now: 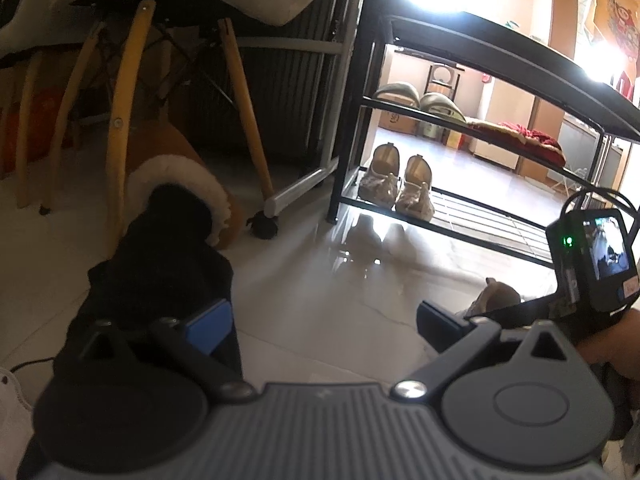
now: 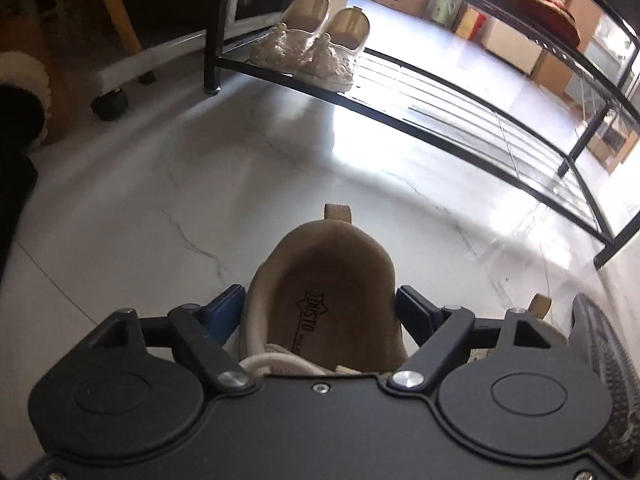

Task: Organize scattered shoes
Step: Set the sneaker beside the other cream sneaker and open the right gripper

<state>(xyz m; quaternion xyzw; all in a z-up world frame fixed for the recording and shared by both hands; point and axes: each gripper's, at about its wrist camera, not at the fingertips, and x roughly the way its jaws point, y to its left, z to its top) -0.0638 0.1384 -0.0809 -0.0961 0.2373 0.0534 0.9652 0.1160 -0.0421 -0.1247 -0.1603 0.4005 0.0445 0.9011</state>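
Observation:
My right gripper (image 2: pixel 320 304) is shut on a tan sneaker (image 2: pixel 332 280), its fingers on both sides of the shoe's collar, low over the white floor. A second tan sneaker (image 2: pixel 540 308) lies at its right. The black shoe rack (image 2: pixel 440 120) stands ahead with a pair of beige flats (image 2: pixel 316 48) on its bottom shelf. My left gripper (image 1: pixel 324 320) is open and empty over the floor. A brown fur-lined boot (image 1: pixel 180 196) lies to its left beside a black cloth (image 1: pixel 160 264). The flats (image 1: pixel 396 188) and rack (image 1: pixel 480 216) also show in the left wrist view.
A chair with yellow wooden legs (image 1: pixel 124 120) stands at left, next to a wheeled white frame (image 1: pixel 296 188). Grey slippers (image 1: pixel 416 98) and a red pair (image 1: pixel 520 136) sit on the rack's middle shelf. The right hand's camera unit (image 1: pixel 592 256) shows at right.

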